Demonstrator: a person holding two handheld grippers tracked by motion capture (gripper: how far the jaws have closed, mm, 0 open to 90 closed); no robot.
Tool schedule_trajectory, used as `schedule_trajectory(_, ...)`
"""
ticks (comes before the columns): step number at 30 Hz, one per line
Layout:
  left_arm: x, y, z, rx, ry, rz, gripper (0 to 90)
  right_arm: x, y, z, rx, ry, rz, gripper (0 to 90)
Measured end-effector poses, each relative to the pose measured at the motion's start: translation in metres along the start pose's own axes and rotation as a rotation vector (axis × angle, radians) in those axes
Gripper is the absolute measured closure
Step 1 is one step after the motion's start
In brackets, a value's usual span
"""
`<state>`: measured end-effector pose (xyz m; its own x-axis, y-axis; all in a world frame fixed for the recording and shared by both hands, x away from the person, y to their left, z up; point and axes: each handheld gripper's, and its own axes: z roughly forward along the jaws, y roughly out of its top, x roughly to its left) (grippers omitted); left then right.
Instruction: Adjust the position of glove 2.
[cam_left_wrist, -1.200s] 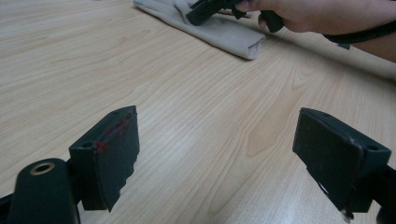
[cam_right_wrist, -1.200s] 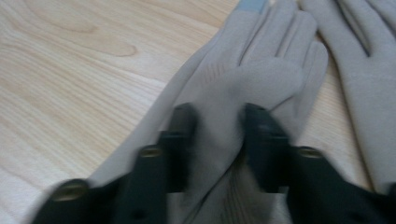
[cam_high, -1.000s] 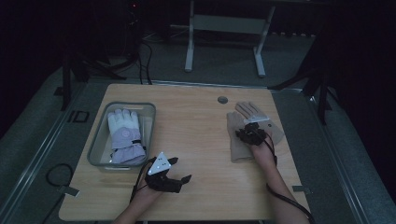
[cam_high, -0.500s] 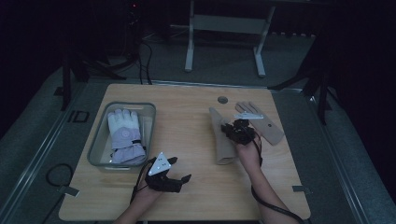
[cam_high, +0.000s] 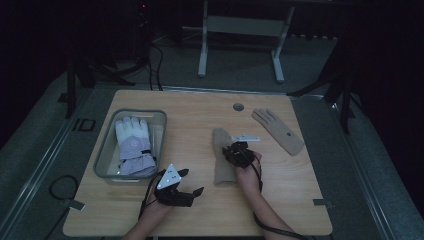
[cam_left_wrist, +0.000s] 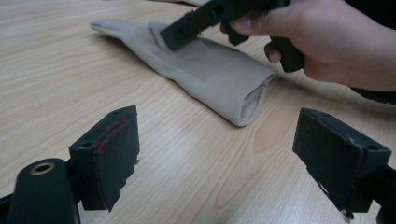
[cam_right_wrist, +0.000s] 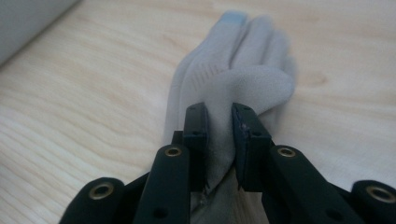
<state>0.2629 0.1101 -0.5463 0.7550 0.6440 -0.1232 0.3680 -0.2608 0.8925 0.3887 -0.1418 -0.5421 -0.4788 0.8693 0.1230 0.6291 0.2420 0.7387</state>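
On the wooden table sits a grey bin near the left edge, and a white and light purple winter glove lies inside it. Another tan glove lies flat on the right side of the table, well apart from the bin. A tan glove lies in the middle of the table, between the bin and the other tan glove. The right gripper is over this middle glove, and its jaws are pinched on a fold of the glove cloth. They have just opened a tiny bit, with the cloth between them. The left gripper is low near the front edge of the table, just beside the bin. Its jaws are wide apart with nothing in them.
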Motion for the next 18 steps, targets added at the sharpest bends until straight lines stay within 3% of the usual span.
schedule_trajectory(2,0.0,0.0,0.0,0.003,0.001,0.003,14.9,-0.001,-0.002,0.001,-0.002,0.004,0.01,75.9)
schedule_trajectory(6,0.0,-0.002,0.001,0.003,0.002,0.004,14.9,0.001,-0.009,0.007,0.023,-0.006,-0.054,72.2)
schedule_trajectory(10,0.0,-0.003,0.001,0.004,0.004,0.008,14.9,0.001,-0.006,0.005,0.028,0.019,-0.051,65.5)
schedule_trajectory(18,0.0,-0.005,0.001,0.003,0.001,0.009,14.9,-0.01,-0.001,-0.016,-0.007,0.04,-0.092,56.5)
